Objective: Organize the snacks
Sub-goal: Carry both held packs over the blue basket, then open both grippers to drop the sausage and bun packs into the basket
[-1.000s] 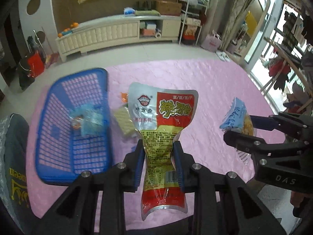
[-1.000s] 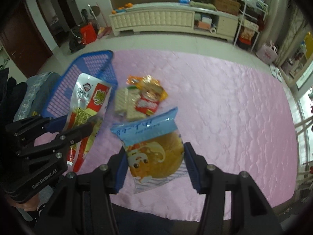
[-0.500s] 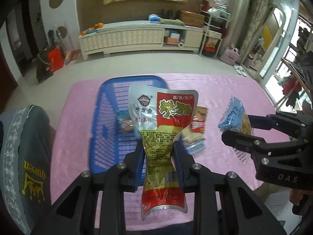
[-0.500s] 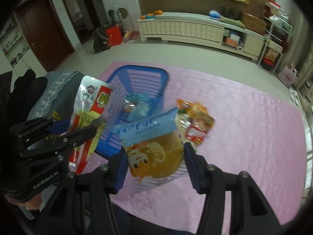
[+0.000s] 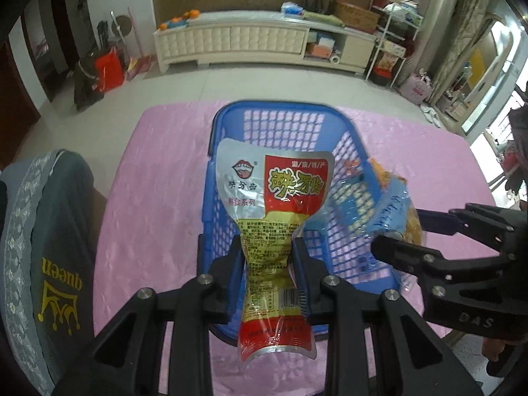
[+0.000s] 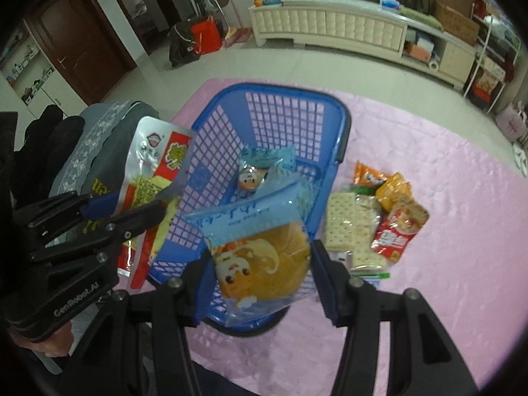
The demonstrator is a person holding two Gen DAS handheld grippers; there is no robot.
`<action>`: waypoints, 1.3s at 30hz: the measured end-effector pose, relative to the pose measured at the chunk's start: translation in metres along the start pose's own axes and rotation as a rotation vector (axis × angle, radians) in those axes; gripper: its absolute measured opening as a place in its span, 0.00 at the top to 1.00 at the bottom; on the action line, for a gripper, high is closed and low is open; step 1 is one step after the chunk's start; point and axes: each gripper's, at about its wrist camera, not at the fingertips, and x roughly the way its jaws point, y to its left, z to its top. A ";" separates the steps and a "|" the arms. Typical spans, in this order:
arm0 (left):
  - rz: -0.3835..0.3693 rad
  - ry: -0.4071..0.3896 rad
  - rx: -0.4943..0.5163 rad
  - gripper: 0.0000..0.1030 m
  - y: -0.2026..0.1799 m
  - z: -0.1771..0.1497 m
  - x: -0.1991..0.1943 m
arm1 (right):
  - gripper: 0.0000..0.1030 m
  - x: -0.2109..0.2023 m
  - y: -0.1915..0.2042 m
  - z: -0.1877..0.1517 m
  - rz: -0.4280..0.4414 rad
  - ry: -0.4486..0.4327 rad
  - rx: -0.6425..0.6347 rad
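My left gripper (image 5: 267, 247) is shut on a red and silver snack bag (image 5: 274, 217) and holds it above the blue basket (image 5: 283, 122). My right gripper (image 6: 260, 257) is shut on a blue bread packet (image 6: 260, 247) and holds it over the near end of the basket (image 6: 297, 115). A small blue packet (image 6: 264, 168) lies inside the basket. The left gripper (image 6: 128, 208) and its bag (image 6: 155, 168) show at the left of the right wrist view; the right gripper (image 5: 396, 231) shows at the right of the left wrist view.
Loose snacks lie on the pink tablecloth (image 6: 445, 231) right of the basket: a cracker pack (image 6: 349, 227), a red packet (image 6: 396, 231) and orange packets (image 6: 392, 188). A grey cushioned chair (image 5: 39, 247) stands at the table's left edge.
Both grippers have moved left with their packets, from over the cloth and loose snacks to over the blue basket. Both grips are unchanged.
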 end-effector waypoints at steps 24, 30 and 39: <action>-0.017 0.059 -0.032 0.59 0.016 0.001 0.026 | 0.32 0.027 0.026 0.010 0.012 0.098 -0.077; -0.038 0.056 -0.033 0.49 0.016 -0.005 0.013 | 0.14 0.014 0.027 0.006 -0.040 0.073 -0.097; 0.009 0.035 0.035 0.39 -0.005 -0.012 -0.011 | 0.13 -0.013 0.007 -0.008 -0.074 0.056 -0.070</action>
